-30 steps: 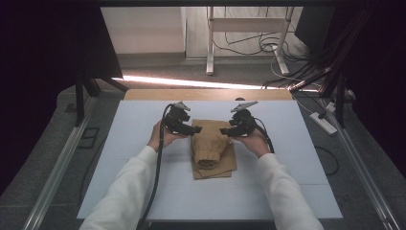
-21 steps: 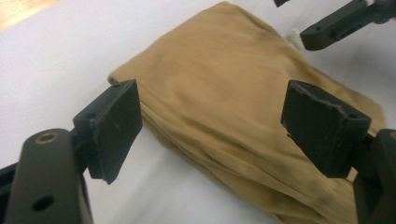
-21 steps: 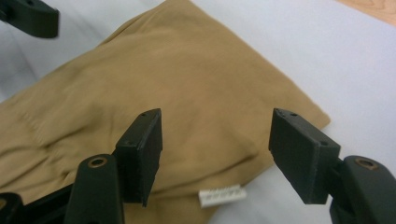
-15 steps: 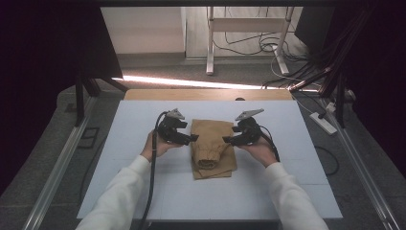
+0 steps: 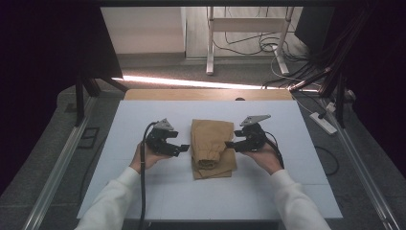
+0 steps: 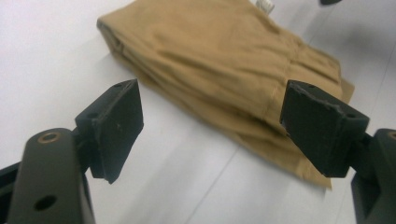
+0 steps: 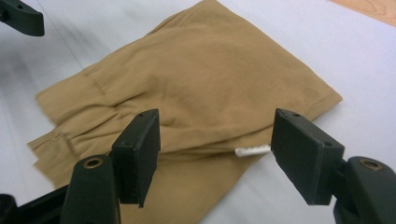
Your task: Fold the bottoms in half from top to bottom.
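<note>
A folded tan garment [image 5: 213, 146] lies flat in the middle of the white table top [image 5: 143, 191]. My left gripper [image 5: 184, 148] sits just left of it, jaws open and pointing at its left edge. In the left gripper view the garment [image 6: 219, 60] lies beyond the left gripper [image 6: 212, 126], with bare table between the pads. My right gripper [image 5: 230, 145] is at the garment's right edge, also open. In the right gripper view the right gripper [image 7: 215, 149] hovers over the cloth [image 7: 201, 79] near a small white tag [image 7: 252, 150], its pads apart.
A wooden strip [image 5: 206, 94] runs along the table's far edge. Metal rails flank the table on both sides. A power strip [image 5: 323, 123] and cables lie on the floor at the right, and a white metal stand [image 5: 249, 28] is behind the table.
Both hands have drawn back from the garment's far end toward the near side and slightly outward. The garment lies still.
</note>
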Motion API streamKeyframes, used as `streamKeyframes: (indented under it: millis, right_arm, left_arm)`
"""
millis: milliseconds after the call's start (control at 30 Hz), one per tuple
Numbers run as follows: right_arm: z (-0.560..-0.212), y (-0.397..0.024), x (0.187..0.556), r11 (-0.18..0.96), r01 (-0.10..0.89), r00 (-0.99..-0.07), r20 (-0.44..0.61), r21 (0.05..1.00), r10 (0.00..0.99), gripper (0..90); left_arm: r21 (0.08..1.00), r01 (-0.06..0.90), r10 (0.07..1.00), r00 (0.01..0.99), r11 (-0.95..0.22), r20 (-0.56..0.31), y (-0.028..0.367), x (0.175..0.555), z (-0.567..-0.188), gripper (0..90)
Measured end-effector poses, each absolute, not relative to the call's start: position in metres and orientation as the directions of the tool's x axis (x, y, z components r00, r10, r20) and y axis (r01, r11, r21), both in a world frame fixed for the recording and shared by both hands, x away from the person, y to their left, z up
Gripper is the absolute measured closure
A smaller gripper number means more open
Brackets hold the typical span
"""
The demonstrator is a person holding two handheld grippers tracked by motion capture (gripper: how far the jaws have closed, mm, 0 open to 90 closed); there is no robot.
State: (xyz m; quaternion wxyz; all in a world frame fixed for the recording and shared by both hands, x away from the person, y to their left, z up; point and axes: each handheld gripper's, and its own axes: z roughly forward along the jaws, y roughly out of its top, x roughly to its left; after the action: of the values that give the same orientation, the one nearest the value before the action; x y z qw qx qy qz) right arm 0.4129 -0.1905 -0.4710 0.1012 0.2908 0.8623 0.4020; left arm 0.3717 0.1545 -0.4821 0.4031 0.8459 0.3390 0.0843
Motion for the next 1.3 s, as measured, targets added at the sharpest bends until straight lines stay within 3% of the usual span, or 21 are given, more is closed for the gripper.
streamKeyframes:
  millis: [500,1300]
  right_arm:
    - [-0.473,-0.229,0.37,0.489,0.423,-0.802,0.063,0.763,0.595,33.3]
    - [-0.491,-0.294,0.326,0.441,0.455,-0.76,0.079,0.774,0.645,33.3]
  left_arm:
    - [0.734,0.534,0.659,0.735,-0.419,-0.159,0.185,0.318,-0.498,20.9]
    - [0.718,0.595,0.714,0.671,-0.361,-0.198,0.225,0.277,-0.519,21.0]
